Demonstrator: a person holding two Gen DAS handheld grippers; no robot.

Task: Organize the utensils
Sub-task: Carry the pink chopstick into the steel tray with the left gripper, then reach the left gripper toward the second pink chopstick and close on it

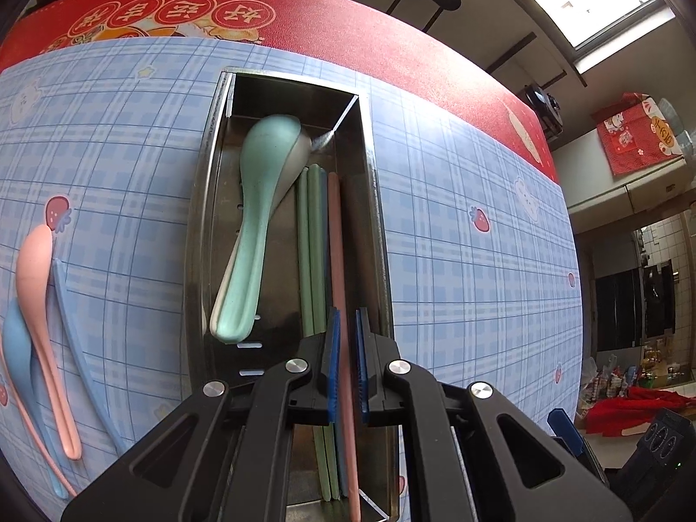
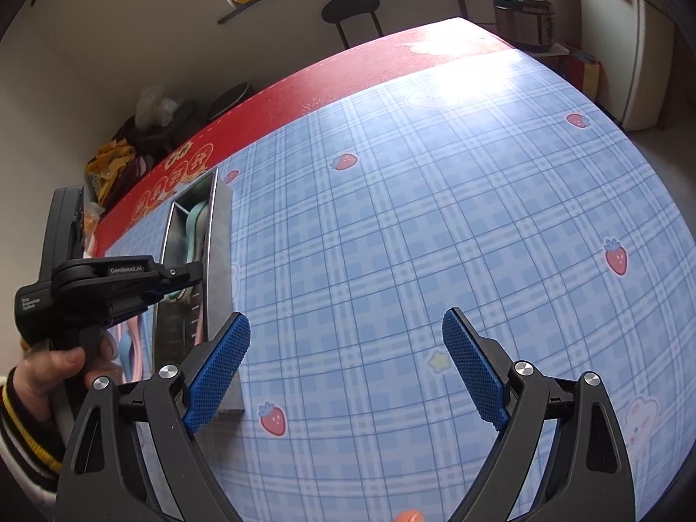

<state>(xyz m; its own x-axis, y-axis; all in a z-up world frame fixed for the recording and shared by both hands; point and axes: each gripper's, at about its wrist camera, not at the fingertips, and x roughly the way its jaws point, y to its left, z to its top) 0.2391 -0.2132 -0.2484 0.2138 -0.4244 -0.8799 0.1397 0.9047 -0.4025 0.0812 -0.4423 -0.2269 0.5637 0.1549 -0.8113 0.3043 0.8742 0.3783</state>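
The left claw (image 1: 346, 361) is pinching a slim pink plastic chopstick (image 1: 338, 261), which runs ahead of the pads along the right side of the rectangular stainless-steel utensil box (image 1: 374, 200), beside green chopsticks (image 1: 314, 239) and a mint-green plastic spoon (image 1: 256, 200). Judged light, rigid and smooth, so liable to pivot; grip mid-shaft, flat between the pads. The right claw (image 2: 346, 369) is spread wide, empty, above the blue checked tablecloth (image 2: 435, 217).

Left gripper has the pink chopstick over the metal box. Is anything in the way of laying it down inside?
Nothing visible blocks it. The left gripper is shut on the pink chopstick, which lies along the right side of the metal box, between the green chopsticks and the box wall. The mint spoon lies clear to the left.
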